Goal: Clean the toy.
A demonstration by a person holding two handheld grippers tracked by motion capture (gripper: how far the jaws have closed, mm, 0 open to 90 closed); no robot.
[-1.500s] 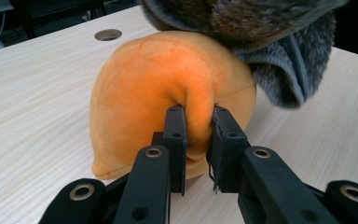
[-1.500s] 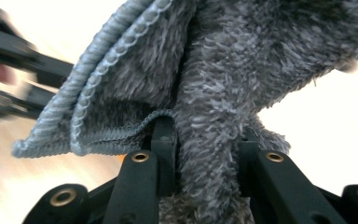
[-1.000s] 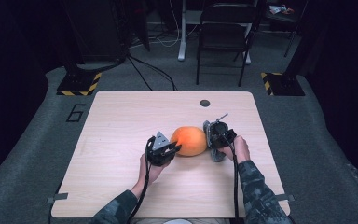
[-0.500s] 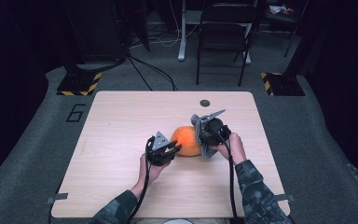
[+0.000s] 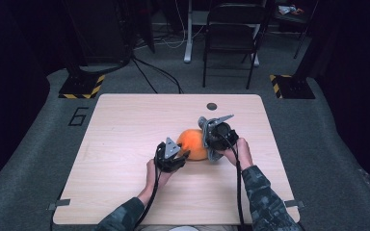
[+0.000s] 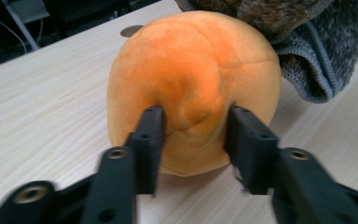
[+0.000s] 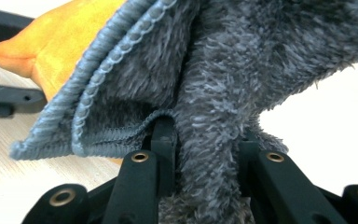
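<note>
While right tongs [image 7: 205, 154] clamp the grey fuzzy cloth [image 7: 242, 70], left tongs [image 6: 193, 140], just opening, straddle the orange plush ball [image 6: 191, 70]; wiping unfinished.

In the left gripper view the fuzzy grey cloth [image 6: 303, 51] runs off the top edge, hiding the far side of the round orange plush toy [image 6: 193, 79]; in the right gripper view that cloth covers the right tool [image 7: 205, 154] between its jaws, its upper part cut off; the left tool [image 6: 191, 149] is blurred at its base.
</note>
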